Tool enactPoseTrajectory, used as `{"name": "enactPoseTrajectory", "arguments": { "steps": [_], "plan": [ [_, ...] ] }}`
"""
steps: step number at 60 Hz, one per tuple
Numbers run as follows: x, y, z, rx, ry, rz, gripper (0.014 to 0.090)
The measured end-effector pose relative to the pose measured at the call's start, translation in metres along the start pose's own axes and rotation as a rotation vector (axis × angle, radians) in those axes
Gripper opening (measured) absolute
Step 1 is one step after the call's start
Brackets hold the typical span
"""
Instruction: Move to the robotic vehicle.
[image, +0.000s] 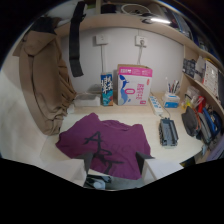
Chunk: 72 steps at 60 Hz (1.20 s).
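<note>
Robotic vehicle (168, 132) lies right of the purple shirt (106, 142) — ahead-right of the hand-held gripper (116, 162), open, holding nothing.

shirt (105, 140): purple, black lettering | box (134, 85): pink-white | vehicle (168, 132): dark grey

**The robotic vehicle on the desk**

The robotic vehicle (168, 132) lies flat on the pale desk, well beyond my fingers and off to their right. It is dark, long and low, lengthwise pointing away from me, just right of the purple shirt (105, 142).
</note>
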Motion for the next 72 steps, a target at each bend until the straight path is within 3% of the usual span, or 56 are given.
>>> {"name": "enactPoseTrajectory", "arguments": {
  "steps": [21, 50, 72],
  "plan": [
    [0.02, 0.016, 0.007, -0.009, -0.012, 0.002, 0.0868],
    [0.204, 0.093, 0.025, -0.033, 0.124, -0.026, 0.0874],
    [0.288, 0.106, 0.08, -0.056, 0.116, -0.002, 0.0872]
  ]
}}
